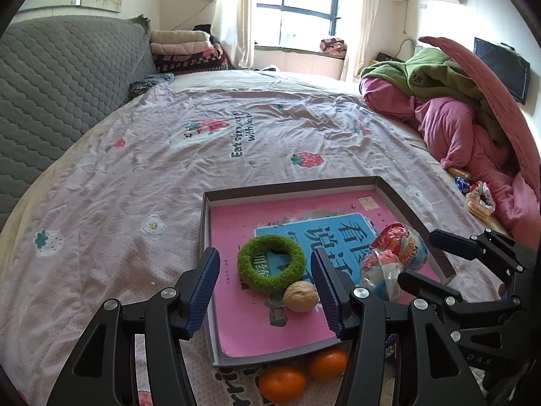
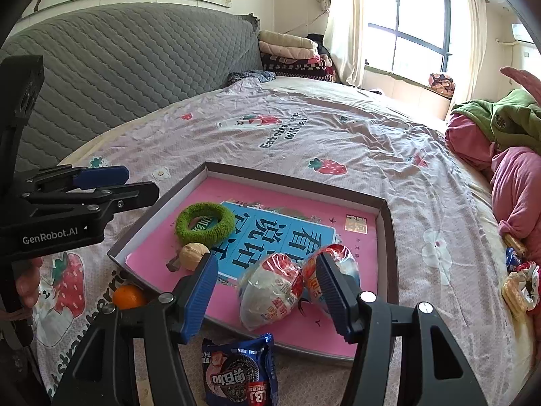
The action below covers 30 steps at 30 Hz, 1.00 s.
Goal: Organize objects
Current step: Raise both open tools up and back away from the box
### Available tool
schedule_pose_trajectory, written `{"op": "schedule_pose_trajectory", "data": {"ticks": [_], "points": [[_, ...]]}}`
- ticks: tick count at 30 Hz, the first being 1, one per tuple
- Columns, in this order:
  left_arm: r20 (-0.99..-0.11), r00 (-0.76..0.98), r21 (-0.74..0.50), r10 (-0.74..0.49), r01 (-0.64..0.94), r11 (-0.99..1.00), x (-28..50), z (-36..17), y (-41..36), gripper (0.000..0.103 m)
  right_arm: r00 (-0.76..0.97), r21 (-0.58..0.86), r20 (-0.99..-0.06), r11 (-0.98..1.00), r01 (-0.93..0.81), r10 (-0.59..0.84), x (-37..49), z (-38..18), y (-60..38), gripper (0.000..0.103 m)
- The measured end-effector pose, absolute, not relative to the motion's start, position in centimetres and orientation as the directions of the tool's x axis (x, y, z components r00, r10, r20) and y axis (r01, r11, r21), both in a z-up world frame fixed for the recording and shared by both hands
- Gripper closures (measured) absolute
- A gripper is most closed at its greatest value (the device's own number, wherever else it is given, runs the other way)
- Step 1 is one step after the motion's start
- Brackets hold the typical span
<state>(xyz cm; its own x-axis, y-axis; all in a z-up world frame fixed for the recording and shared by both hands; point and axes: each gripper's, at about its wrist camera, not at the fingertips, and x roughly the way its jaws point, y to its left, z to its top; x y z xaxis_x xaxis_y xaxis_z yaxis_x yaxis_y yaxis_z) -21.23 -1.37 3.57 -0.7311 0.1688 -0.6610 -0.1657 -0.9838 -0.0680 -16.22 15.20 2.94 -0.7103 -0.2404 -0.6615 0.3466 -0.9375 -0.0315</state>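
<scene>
Walnut (image 1: 300,300) and green ring (image 1: 271,264) sit in the tray (image 1: 287,186), right between the left gripper (image 1: 267,292) fingers, which hang released above them with nothing pinched. The ring lies ahead of the blue pads, the walnut nearer the right-hand finger, touching the ring's near edge. Over on the other side, the right gripper (image 2: 267,297) stands parted too, its fingers framing two wrapped snacks (image 2: 294,287) that lie side by side on the pink book (image 2: 236,189) lining the tray; the right-hand pad looks close to the wrapper, but I can't tell that it presses. Outside the tray, below the left fingers, two oranges (image 1: 301,375) wait on the bedsheet (image 1: 135,169), and a cookie packet (image 2: 240,372) lies just under the right fingers. How will these handle? The walnut looks hard, round and light, likely to roll or squirt out, so take it across its widest middle. The ring seems soft and fuzzy, forgiving; pinch one side of the band. The snacks are in crinkly, slippery film, so close gently on the body, not the loose twist. Oranges are firm yet bruisable and free to roll: grip across the equator. The packet is flat and crushable; take it by an edge.
</scene>
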Motion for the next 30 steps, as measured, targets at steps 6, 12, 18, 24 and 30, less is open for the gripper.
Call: {"op": "schedule_pose_trajectory", "data": {"ticks": [6, 12, 18, 24, 30], "points": [[-0.656, -0.739, -0.056, 0.150, -0.151, -0.987, -20.4, 3.6, -1.9, 0.043, -0.711, -0.028, -0.660, -0.937, 0.347, -0.243, -16.2, 3.0, 15.2, 0.043], [-0.645, -0.751, -0.056, 0.138, -0.134, -0.989, -19.1, 3.3, -2.1, 0.039, -0.711, -0.028, -0.658, -0.935, 0.353, -0.249, -16.0, 3.0, 14.9, 0.043], [-0.626, -0.767, -0.039, 0.137, -0.144, -0.989, -17.7, 3.6, -1.5, 0.034, -0.716, -0.017, -0.648, -0.936, 0.353, -0.258, -15.7, 3.1, 15.0, 0.040], [-0.611, -0.781, -0.028, 0.130, -0.143, -0.989, -16.9, 4.0, -1.2, 0.034, -0.719, -0.003, -0.643, -0.937, 0.348, -0.265, -15.4, 3.2, 15.3, 0.039], [-0.606, -0.784, -0.020, 0.131, -0.150, -0.988, -16.6, 4.1, -1.1, 0.034, -0.722, 0.019, -0.637, -0.942, 0.334, -0.269, -15.4, 3.3, 15.9, 0.038]]}}
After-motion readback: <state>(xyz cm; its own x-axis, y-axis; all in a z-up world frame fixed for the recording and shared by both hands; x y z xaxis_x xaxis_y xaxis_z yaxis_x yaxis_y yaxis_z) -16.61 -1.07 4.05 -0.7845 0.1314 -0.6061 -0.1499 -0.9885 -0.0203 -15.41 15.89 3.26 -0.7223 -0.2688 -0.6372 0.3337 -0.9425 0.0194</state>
